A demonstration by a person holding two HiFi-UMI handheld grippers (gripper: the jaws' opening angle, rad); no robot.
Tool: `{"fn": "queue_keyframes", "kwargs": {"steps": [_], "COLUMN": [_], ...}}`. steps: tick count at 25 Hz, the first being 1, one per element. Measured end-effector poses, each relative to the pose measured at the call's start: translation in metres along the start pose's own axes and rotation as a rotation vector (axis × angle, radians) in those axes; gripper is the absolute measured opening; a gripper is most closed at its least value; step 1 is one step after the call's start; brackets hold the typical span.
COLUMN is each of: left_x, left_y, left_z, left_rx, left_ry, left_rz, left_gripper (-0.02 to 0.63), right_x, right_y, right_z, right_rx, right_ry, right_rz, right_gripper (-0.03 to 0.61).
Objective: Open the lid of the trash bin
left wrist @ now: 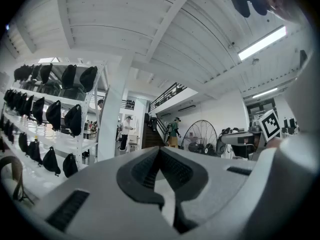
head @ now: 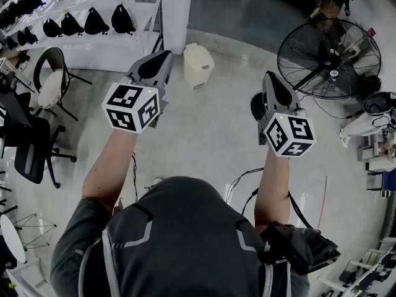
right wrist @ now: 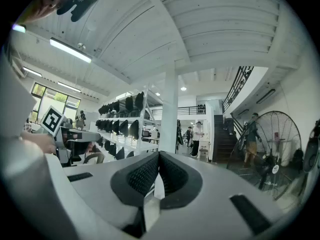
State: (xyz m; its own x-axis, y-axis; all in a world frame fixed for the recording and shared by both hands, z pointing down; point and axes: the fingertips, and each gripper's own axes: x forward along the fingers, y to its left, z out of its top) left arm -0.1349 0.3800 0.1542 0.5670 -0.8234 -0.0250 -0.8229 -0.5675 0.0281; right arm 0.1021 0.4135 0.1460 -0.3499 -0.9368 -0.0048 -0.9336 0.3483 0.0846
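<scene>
The trash bin (head: 198,65), cream with its lid down, stands on the pale floor beside a white pillar (head: 176,11). It shows only in the head view. My left gripper (head: 164,54) is held up in the air just left of the bin, well above the floor. Further right and a little nearer to me hangs my right gripper (head: 271,75). In the left gripper view the left gripper (left wrist: 159,149) has its jaws shut with nothing between them. The right gripper (right wrist: 159,154) is likewise shut and holds nothing. Both gripper views look level across the room, over the bin.
A big floor fan (head: 328,57) stands at the right. White shelves with black bags (head: 93,22) line the back left. Two chairs (head: 52,82) (head: 28,147) stand at the left, and cables (head: 238,181) trail on the floor near my body. People stand by a staircase (left wrist: 150,131) in the distance.
</scene>
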Motion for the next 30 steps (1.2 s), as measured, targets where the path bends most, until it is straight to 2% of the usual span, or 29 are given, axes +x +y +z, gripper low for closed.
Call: {"fn": "queue_keyframes", "kwargs": {"steps": [4,18,22,25,30], "left_x": [0.001,0.008,0.014,0.02,0.033], "left_y": [-0.012,-0.036,-0.05,-0.064,-0.081], "left_z": [0.0,-0.002,-0.006,-0.007,-0.008], "left_rx": [0.004,-0.001,0.001,0.0,-0.003], "left_ry": [0.002,0.022,0.025,0.028,0.033], "left_rz": [-0.016,0.013,0.01,0.004,0.019], "left_gripper": [0.008,0.009,0.008,0.008,0.008], "right_x": [-0.004,-0.017,-0.025,-0.035,-0.042], "right_y": [-0.004,-0.03,-0.046,-0.068,-0.087], "right_z": [-0.004,-0.008,-0.011,-0.012,-0.017], "right_rx": [0.001,0.035,0.091,0.1,0.103], "right_ry": [0.005,-0.012,-0.039,-0.054,-0.057], "right_rz": [0.008,0.02,0.023,-0.004,0.018], "right_gripper": [0.026,0.026,0.026,0.026,0.026]}}
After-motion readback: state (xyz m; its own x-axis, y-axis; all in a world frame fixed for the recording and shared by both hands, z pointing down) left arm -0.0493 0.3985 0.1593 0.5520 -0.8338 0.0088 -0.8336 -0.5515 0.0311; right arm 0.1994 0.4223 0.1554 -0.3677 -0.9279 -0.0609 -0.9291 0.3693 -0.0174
